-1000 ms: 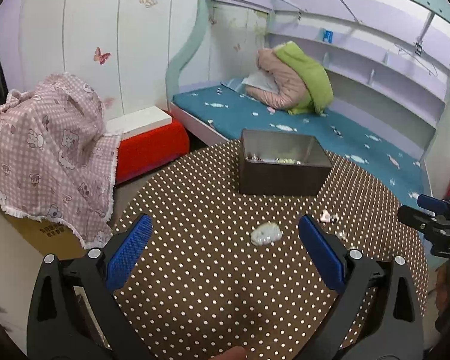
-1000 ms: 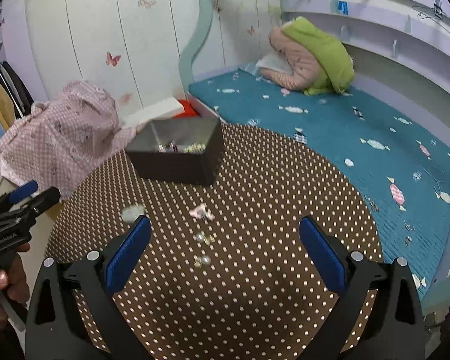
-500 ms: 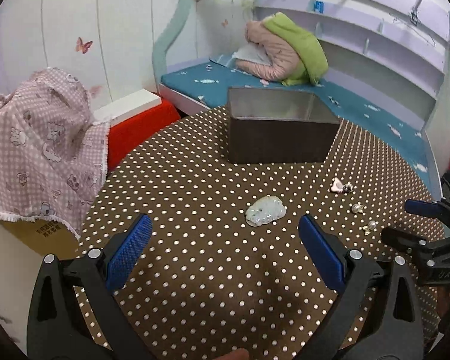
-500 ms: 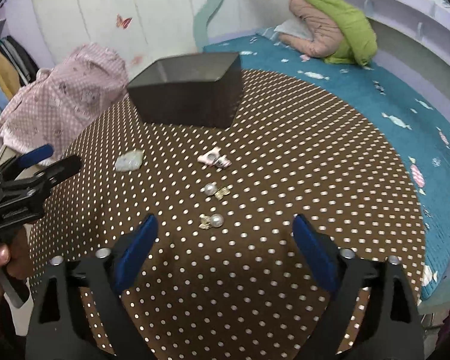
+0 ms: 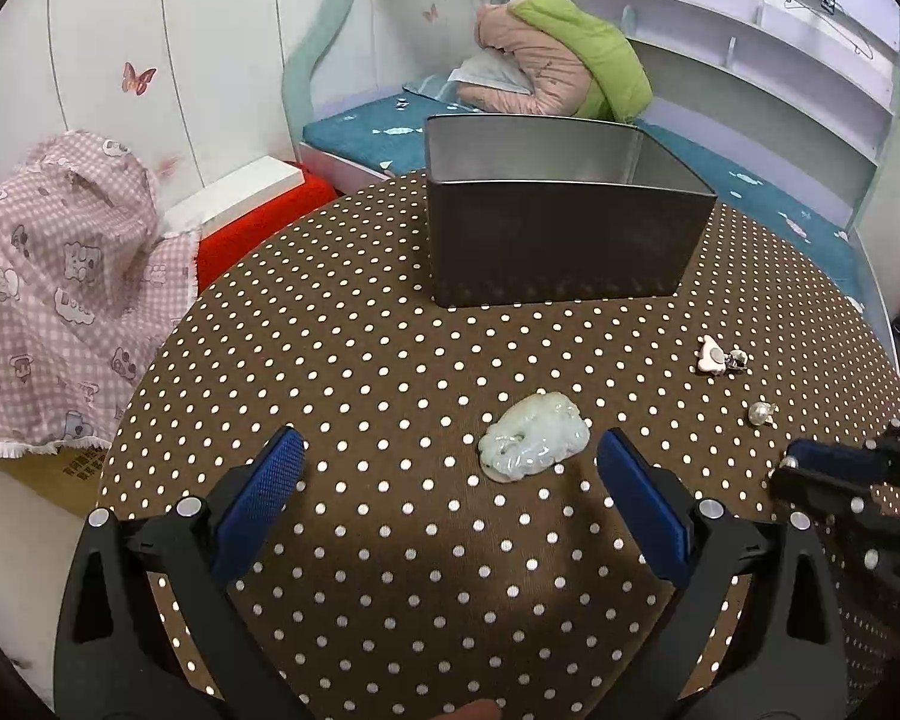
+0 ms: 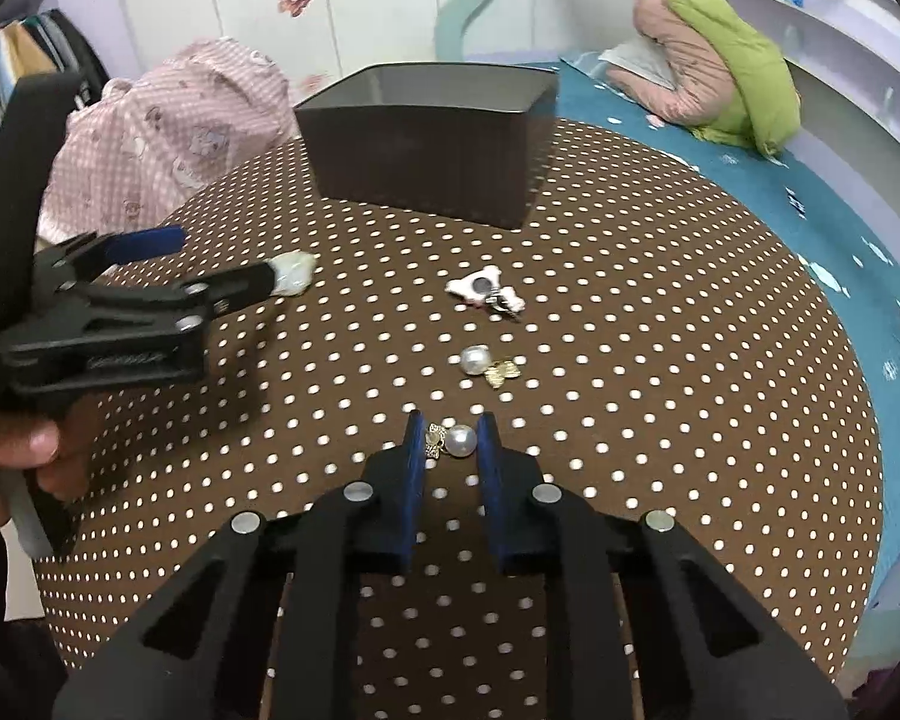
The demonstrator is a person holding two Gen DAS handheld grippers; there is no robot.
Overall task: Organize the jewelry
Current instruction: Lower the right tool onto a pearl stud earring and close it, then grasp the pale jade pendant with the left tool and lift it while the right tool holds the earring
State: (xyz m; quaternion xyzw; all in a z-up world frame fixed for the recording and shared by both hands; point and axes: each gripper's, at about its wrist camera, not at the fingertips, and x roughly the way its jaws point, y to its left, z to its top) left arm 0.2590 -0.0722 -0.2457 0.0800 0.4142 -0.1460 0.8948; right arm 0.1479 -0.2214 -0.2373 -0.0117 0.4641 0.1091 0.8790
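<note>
A pale green jade pendant (image 5: 534, 437) lies on the dotted round table (image 5: 354, 360), between the wide-open fingers of my left gripper (image 5: 450, 468), nearer the right finger. My right gripper (image 6: 450, 433) has its blue pads closed in around a pearl earring (image 6: 457, 439) that rests on the table; whether they grip it is unclear. A second pearl earring (image 6: 480, 361) and a white brooch (image 6: 485, 291) lie beyond it. A dark metal box (image 5: 561, 222) stands at the table's far side; it also shows in the right wrist view (image 6: 426, 147).
A teal bed (image 5: 774, 192) with a pink and green bundle (image 5: 564, 57) lies behind the table. A pink checked cloth (image 5: 60, 288) covers something at the left, next to a red and white box (image 5: 252, 210).
Both grippers have dropped lower and closer to the table. My right gripper's fingers have closed from wide open to narrow around the nearest pearl earring. My left gripper has stayed open and neared the jade pendant.
</note>
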